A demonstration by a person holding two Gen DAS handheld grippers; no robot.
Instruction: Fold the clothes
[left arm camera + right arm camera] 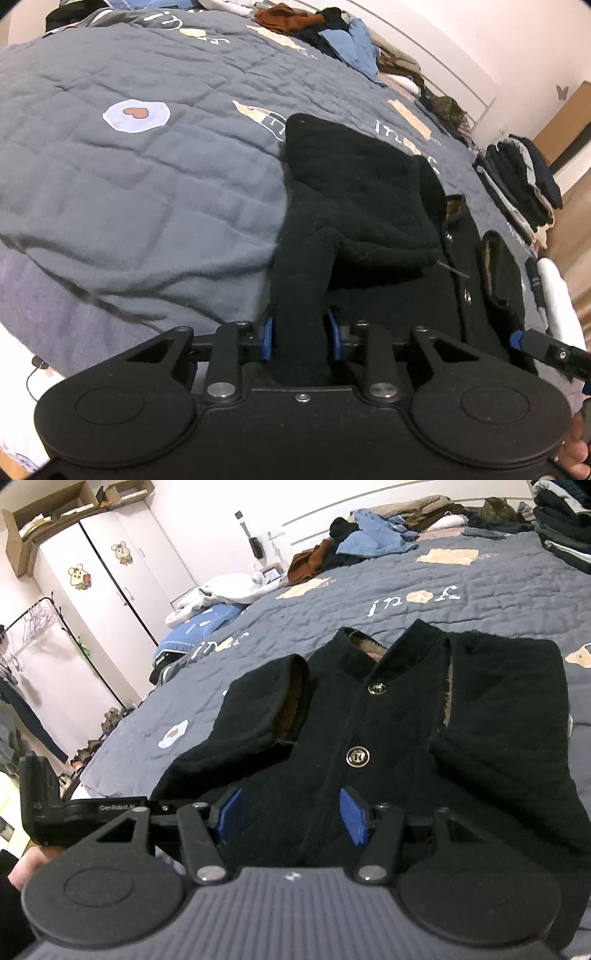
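Jacket [391, 738], black and quilted, lies buttoned and front-up on the grey quilt [122, 192] of the bed, near the bed's front edge where both tools work. One sleeve [354, 206] is folded in over the jacket's body, and a long fold of that black fabric runs straight back toward the left wrist camera.

The left gripper [300, 341] points steeply down at the bed. Its blue pads [268, 338] stand narrow and press on either side of the black fold, so it is clamped on the jacket. At the lower right corner of the left wrist view, part of a person's hand [576, 446] shows beside the tool body.

The right gripper [291, 818] also tilts down, over the jacket's lower hem below the two metal buttons [357, 756]. Its jaws stand at about half width, and the blue pads sit apart above the fabric with nothing pinched between them. In the right wrist view the other sleeve's cuff [291, 698] lies folded across the chest, its brown lining showing.

A stack of folded dark clothes [517, 184] sits at the bed's right edge, and a heap of unfolded clothes [369, 535] lies along the far edge by the wall.
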